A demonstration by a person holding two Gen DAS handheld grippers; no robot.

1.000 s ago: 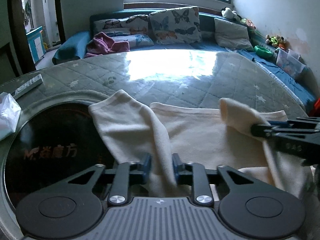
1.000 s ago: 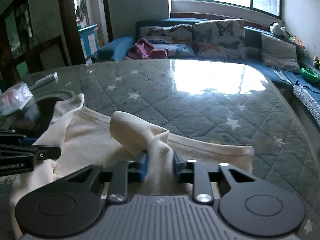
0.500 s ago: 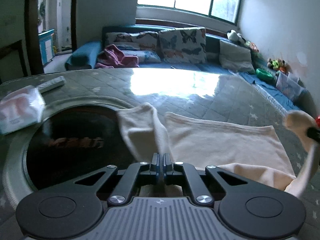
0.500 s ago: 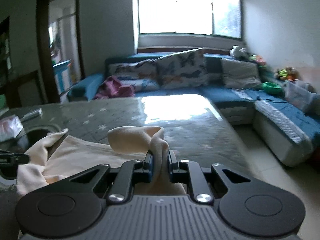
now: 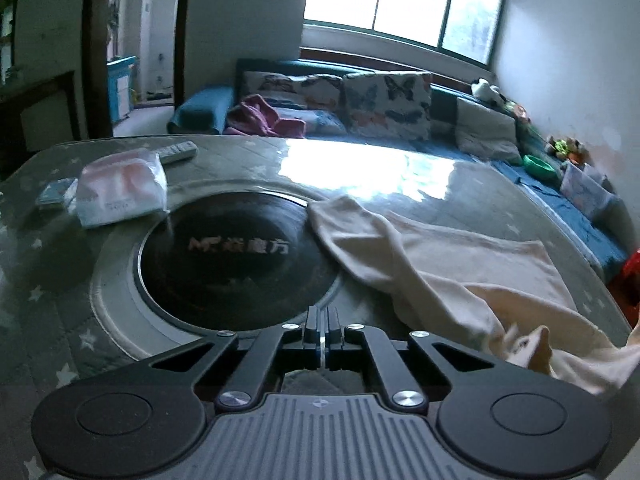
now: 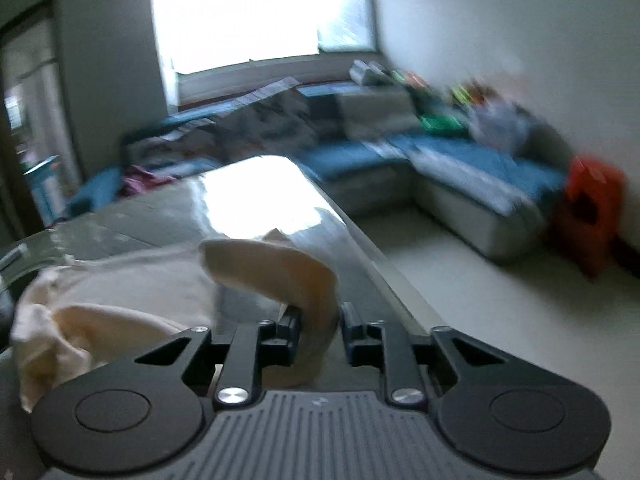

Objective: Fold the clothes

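A cream garment lies spread on the right part of the table, one sleeve reaching toward the black round plate. My left gripper is shut with nothing in it and hangs over the plate's near rim, left of the cloth. In the right wrist view the garment is bunched at the left. My right gripper holds a folded sleeve end, which arches up and left from the jaws. Those jaws are opening, with the cloth still filling the gap between them. This view is blurred.
A black round plate is set into the table. A white packet and a remote lie at the far left. The table's right edge drops to the floor. A blue sofa and a red stool stand beyond.
My left gripper shut and drew back left off the sleeve, which now lies to its right. The right gripper swung the sleeve end toward the table's right edge, its jaws a little wider.
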